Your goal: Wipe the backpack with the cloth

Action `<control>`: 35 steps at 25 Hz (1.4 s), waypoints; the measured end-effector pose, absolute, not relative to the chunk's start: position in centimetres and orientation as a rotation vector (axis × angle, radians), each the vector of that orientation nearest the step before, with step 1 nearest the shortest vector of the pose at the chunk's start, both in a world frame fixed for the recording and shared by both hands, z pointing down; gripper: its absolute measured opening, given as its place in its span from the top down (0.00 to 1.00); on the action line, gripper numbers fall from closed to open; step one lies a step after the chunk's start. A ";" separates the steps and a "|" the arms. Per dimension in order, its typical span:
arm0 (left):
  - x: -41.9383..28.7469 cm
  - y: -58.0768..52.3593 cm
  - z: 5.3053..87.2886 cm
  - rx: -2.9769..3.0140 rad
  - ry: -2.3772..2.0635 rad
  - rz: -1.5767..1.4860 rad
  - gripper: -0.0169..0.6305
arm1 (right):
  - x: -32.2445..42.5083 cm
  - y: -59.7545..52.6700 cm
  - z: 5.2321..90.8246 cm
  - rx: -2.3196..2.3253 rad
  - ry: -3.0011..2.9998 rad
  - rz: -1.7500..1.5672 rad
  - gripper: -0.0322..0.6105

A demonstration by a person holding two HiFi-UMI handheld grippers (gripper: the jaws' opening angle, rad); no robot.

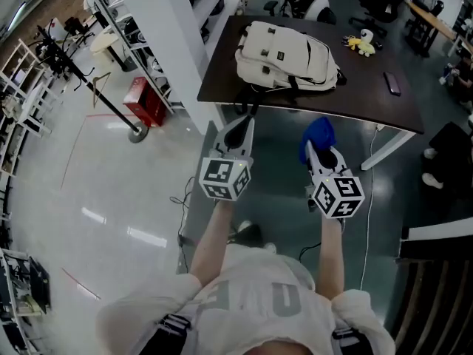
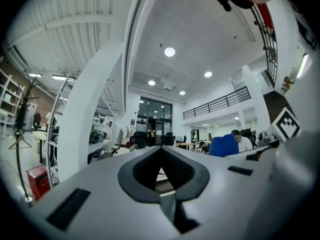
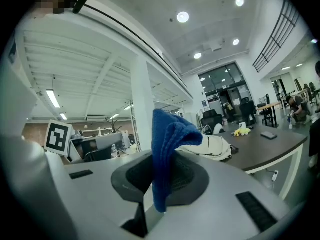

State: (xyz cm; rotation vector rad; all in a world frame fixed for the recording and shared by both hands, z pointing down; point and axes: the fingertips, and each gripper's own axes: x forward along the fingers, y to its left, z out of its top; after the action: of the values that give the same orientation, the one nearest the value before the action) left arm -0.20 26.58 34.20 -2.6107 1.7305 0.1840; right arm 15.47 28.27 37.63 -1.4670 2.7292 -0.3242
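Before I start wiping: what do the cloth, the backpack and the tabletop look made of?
The cloth: blue, soft knit or microfibre-like fabric, by its ribbed, floppy fold. The backpack: cream woven fabric, matte, likely nylon or canvas; it creases softly. The tabletop: dark, smooth, hard board, probably laminate; faint sheen.

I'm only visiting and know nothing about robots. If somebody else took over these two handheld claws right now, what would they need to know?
Left gripper: shut and empty, held short of the table.
Right gripper: shut on the blue cloth, which sticks up from between its jaws.
Backpack: cream, lying on the dark table ahead of both grippers; neither touches it.
Done: the cloth is in hand.
Left: carry the cloth to the backpack and wipe it; no wiping has begun.
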 end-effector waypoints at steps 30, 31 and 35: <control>-17.0 -10.0 47.5 -2.850 1.783 0.069 0.97 | -12.2 -9.5 53.2 -1.376 2.998 -0.774 0.88; -17.2 -10.4 48.0 -2.856 1.799 0.060 0.97 | -12.3 -9.9 54.0 -1.396 3.015 -0.796 0.88; -17.4 -11.6 48.8 -2.878 1.810 0.044 0.97 | -12.6 -10.6 55.0 -1.415 3.057 -0.816 0.88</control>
State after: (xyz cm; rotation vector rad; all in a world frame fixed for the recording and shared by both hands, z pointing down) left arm -17.41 -11.56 48.78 -2.8777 1.8100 0.0442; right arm -12.65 -10.58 54.99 -1.4152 3.0569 -0.8156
